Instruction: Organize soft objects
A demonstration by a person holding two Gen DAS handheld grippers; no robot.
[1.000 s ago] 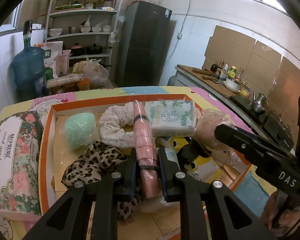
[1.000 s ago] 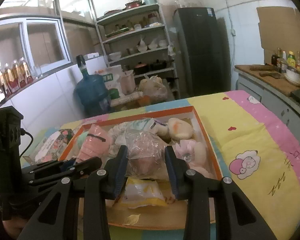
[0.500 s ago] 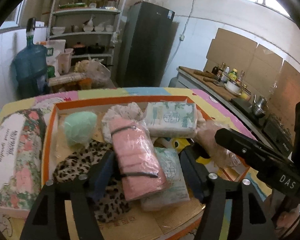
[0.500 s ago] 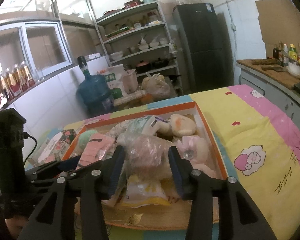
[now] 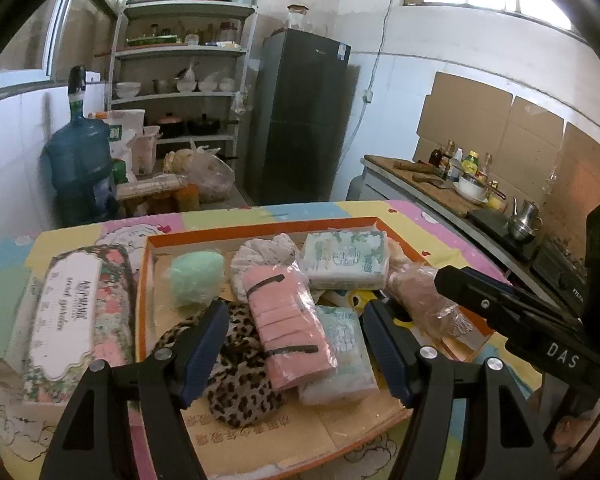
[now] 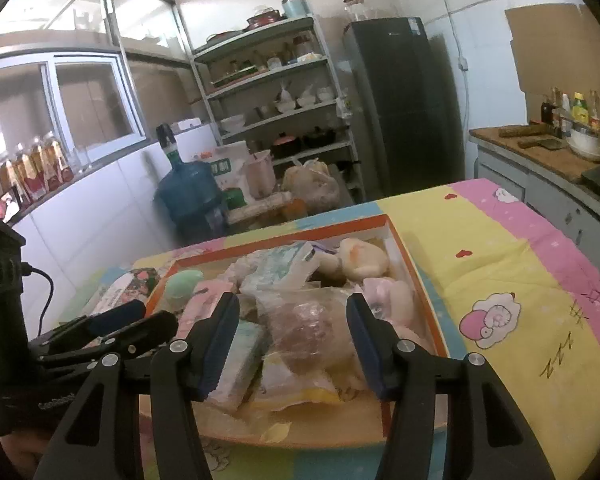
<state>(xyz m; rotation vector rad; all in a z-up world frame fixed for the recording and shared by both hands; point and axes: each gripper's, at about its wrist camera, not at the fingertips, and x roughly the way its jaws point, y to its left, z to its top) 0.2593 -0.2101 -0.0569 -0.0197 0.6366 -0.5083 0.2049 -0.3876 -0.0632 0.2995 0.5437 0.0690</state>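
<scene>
A shallow orange-rimmed cardboard box (image 5: pixel 260 227) (image 6: pixel 300 236) on the table is full of soft things. My left gripper (image 5: pixel 294 344) (image 6: pixel 156 314) is open. A pink wrapped cloth pack (image 5: pixel 288 320) lies loose between its fingers, on a leopard-print fabric (image 5: pixel 240 380) and a tissue pack (image 5: pixel 342 344). My right gripper (image 6: pixel 292 344) (image 5: pixel 460 286) has its jaws opening. A clear bag with something pinkish inside (image 6: pixel 312 328) rests in the box between them, and the pads stand off it. A green soft ball (image 5: pixel 196 280) and another tissue pack (image 5: pixel 346 258) lie further back.
A floral tissue pack (image 5: pixel 76 312) lies outside the box on the left. The table has a yellow and pink cartoon cloth (image 6: pixel 500 280). Behind stand a blue water jug (image 5: pixel 80 168), a shelf rack (image 5: pixel 180 92), a dark fridge (image 5: pixel 300 120) and a counter (image 5: pixel 440 184) on the right.
The left jaws opened and let go of the pink pack, which fell flat onto the pile; that gripper drew back and up. The right jaws widened off the clear bag.
</scene>
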